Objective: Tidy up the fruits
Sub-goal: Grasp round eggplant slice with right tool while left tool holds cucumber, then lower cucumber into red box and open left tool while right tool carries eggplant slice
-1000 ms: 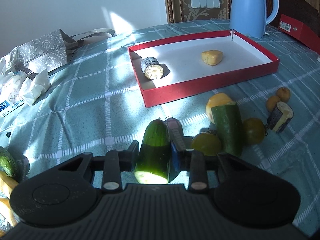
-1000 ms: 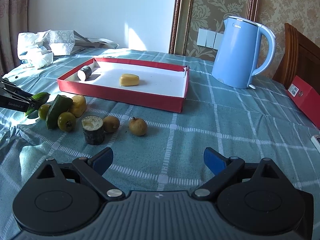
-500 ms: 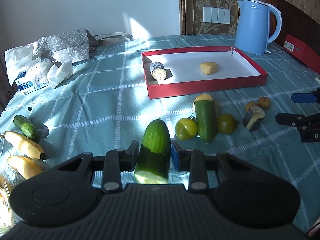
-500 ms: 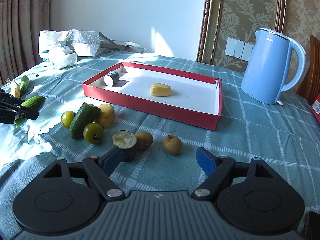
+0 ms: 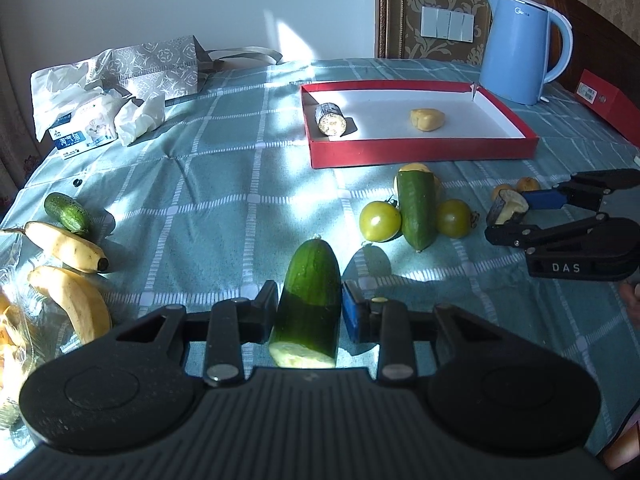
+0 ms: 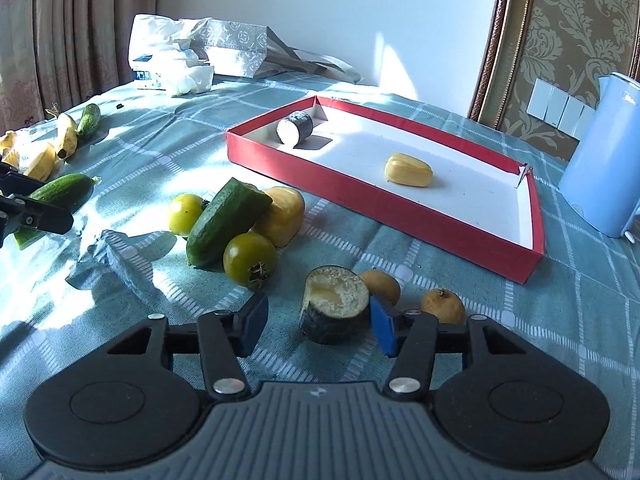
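The desk (image 5: 224, 184), covered in a teal checked cloth, carries everything. A red tray (image 5: 420, 152) lies toward its far side, holding a dark-skinned cut piece (image 5: 330, 119) in the tray's near-left corner and a yellow piece (image 5: 427, 119) mid-tray. A blue kettle (image 5: 520, 48) stands behind the tray's far-right corner.

The left hand-held gripper (image 5: 309, 314) is level and low over the near edge of the desk, clenched on a cut cucumber half (image 5: 310, 300), whose rounded tip points away and whose cut face points toward the camera. The right hand-held gripper (image 6: 316, 322) is low to the cloth, jaws spread either side of a dark-skinned stub (image 6: 335, 309) standing cut face up; the blue pad on the right sits just beside it, the left pad stands apart, so nothing is gripped.

A second cucumber half (image 6: 224, 226) lies near the tray's front wall between two green tomatoes (image 6: 250, 259), leaning on a yellow fruit (image 6: 280, 214). Two small brown fruits (image 6: 443, 305) lie just beyond the stub.

Only the left wrist view shows the right hand-held gripper (image 5: 516, 210) from the side and the kettle whole. The bananas (image 5: 66, 246) and the small whole cucumber (image 5: 67, 213) at the desk's left edge show in both views, as do the grey paper bag (image 6: 236, 46) and the tissue pack (image 5: 80, 136) at the far-left corner.
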Demonstrator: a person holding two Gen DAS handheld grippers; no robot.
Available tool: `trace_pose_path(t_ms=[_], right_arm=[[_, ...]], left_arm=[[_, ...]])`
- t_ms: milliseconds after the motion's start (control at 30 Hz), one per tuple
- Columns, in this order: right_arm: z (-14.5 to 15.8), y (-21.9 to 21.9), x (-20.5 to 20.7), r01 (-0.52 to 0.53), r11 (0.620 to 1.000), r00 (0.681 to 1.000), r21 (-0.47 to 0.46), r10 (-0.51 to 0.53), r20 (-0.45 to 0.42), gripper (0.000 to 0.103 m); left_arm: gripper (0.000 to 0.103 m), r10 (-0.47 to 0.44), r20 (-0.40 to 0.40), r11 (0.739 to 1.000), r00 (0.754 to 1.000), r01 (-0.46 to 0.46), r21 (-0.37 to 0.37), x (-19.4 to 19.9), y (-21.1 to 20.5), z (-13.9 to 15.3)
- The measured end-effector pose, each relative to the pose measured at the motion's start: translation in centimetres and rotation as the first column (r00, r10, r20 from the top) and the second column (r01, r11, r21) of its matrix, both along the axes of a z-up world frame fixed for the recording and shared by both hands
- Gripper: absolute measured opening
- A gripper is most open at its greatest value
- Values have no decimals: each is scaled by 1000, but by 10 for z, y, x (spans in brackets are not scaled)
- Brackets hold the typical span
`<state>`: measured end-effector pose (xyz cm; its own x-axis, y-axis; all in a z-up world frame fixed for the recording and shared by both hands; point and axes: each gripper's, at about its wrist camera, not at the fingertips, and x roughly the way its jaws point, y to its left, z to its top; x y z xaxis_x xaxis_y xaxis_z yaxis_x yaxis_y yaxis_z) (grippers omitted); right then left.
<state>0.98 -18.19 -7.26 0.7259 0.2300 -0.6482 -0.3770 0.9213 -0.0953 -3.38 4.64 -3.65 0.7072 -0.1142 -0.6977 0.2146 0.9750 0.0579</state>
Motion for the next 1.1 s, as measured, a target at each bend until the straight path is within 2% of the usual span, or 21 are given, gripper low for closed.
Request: trace_pose_path(t_ms=[100,200,400,733,1100], right_arm=[[-1,0,2,-2,1000,1000,-5,2,6,51],[-1,0,2,6,1000,1000,-26,-6,25,35],[-1,0,1,9,1000,999,-25,-8,36,34],[20,-19,-15,42,999,995,-9,-41,87,33],[41,-59,-9,146,989,979,1,-145,143,33]], left_arm=[[31,5,0,1000,1000,-5,-2,-1,1,0],[31,9,-2,1000,1000,-9,-5,-2,1,0],[31,1,-1,1000,1000,-1,-10,-1,-2,1],[31,-41,24,999,999,42,-25,8,-17,10],[31,-163,98,986,982,165,-15,57,-71,28]])
